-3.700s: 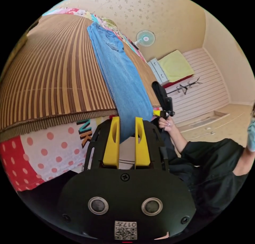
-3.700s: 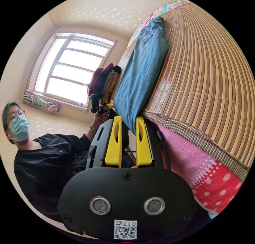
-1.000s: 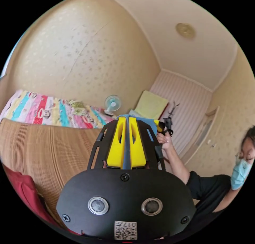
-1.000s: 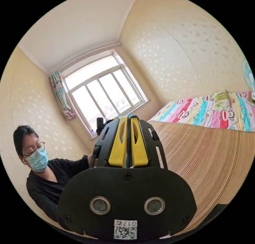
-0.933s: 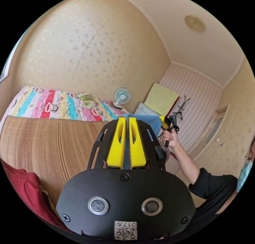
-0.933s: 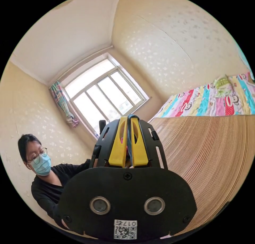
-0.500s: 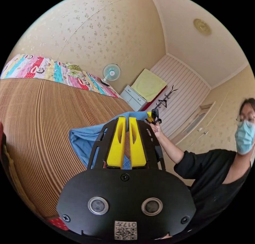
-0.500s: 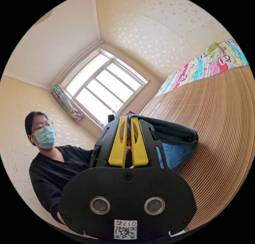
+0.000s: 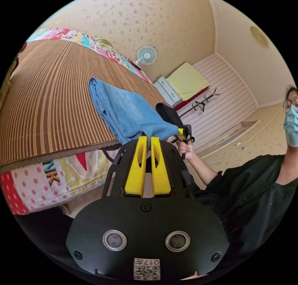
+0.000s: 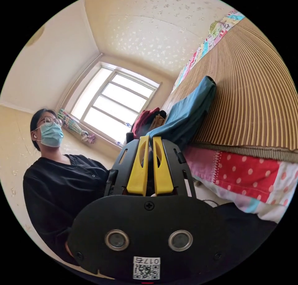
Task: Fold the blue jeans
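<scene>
The blue jeans (image 9: 127, 111) lie doubled over on the striped bamboo mat (image 9: 52, 95), their fold at the far end. The near end reaches the bed's edge. My left gripper (image 9: 147, 139) is shut on one near corner of the denim. In the left gripper view, a hand holds my right gripper (image 9: 183, 134) at the other near corner. In the right gripper view, the jeans (image 10: 189, 114) run from the mat (image 10: 254, 89) down to my right gripper (image 10: 149, 139), which is shut on their edge.
A dotted sheet (image 9: 37, 182) hangs under the mat's hem. A person in black (image 10: 59, 185) stands close by the bed. A pile of red and tan clothes (image 10: 147, 120) sits by the window (image 10: 115, 104). A fan (image 9: 146, 54), cabinet (image 9: 167, 90) and coat rack (image 9: 201, 100) stand beyond.
Both grippers closed on the jeans' near end, rose high with it and have come back down to the bed's edge. The jeans, earlier stretched long, now lie doubled and shorter.
</scene>
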